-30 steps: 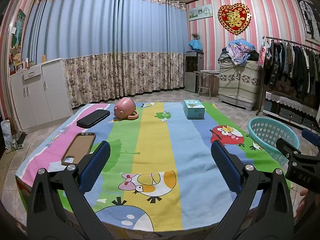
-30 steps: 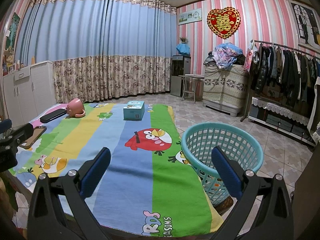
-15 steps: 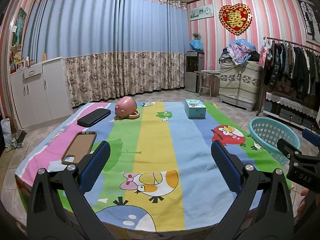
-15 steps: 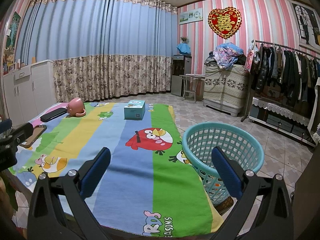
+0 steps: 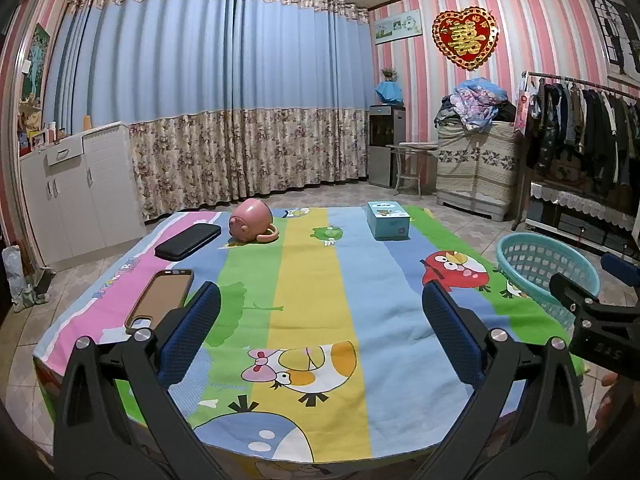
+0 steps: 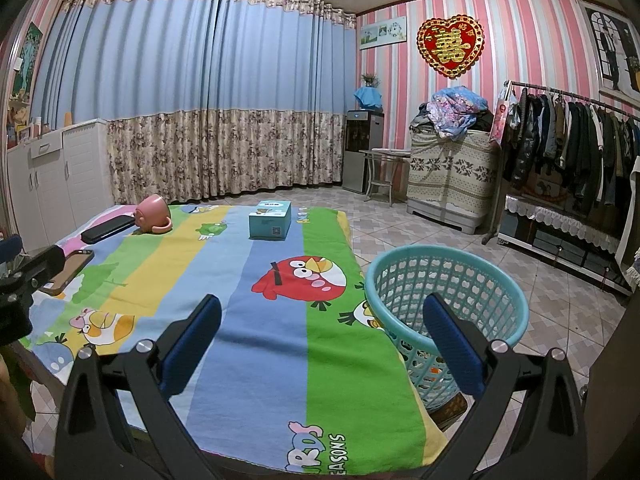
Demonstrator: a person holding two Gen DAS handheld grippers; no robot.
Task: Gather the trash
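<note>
Left gripper (image 5: pixel 320 312) is hovering over the near edge of the table, jaws spread wide, nothing between the blue pads (image 5: pixel 188 334). Right gripper (image 6: pixel 322 328) likewise: jaws gaping wide, holding nothing, hanging over the near right corner of the table.

The table is wearing a striped cartoon cloth (image 5: pixel 312 280) with bird prints. Things lying on it, all well ahead of both sets of jaws:
- brown phone case (image 5: pixel 160 298), lying flat on the pink stripe, just beyond the left gripper's left finger, not touching it.
- black case (image 5: pixel 188 241), lying flat farther back on the left.
- pink mug (image 5: pixel 251 226), lying tipped over beside the black case, handle toward the cloth.
- teal box (image 5: pixel 387 220), sitting upright at the far side, roughly ahead of the left gripper's right finger; in the right wrist view (image 6: pixel 270 220) it is sitting far off, just left of centre.

Teal basket (image 6: pixel 444 308) is standing off the table's right edge; the right gripper's right finger is overlapping its rim in view. Something orange is showing through the mesh near the bottom; cannot tell what.
</note>
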